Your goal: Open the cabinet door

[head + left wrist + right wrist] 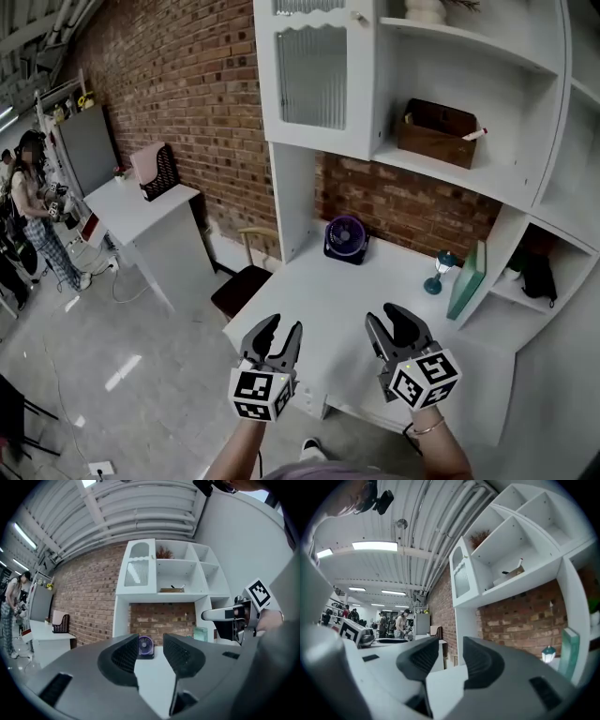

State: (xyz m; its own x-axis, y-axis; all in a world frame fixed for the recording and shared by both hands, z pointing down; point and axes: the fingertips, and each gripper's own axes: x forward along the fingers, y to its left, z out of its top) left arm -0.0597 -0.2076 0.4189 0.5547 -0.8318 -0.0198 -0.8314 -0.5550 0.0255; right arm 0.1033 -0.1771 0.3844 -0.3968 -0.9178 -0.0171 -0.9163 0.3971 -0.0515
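A white cabinet door (312, 77) with a ribbed glass pane closes the top left compartment of the white wall shelf unit (525, 169); it also shows in the left gripper view as the cabinet door (137, 573) and in the right gripper view as the cabinet door (460, 579). It is closed, with a small knob (359, 17) at its right edge. Both grippers hover over the near edge of the white desk (319, 309), well below and short of the door. My left gripper (279, 334) is open and empty. My right gripper (389, 323) is open and empty too.
On the desk stand a purple fan (345, 238), a small teal lamp (437, 271) and a green book (466, 280). A brown box (437, 132) sits on the open shelf. A dark chair (242, 284) stands left of the desk; a person (37, 211) is far left.
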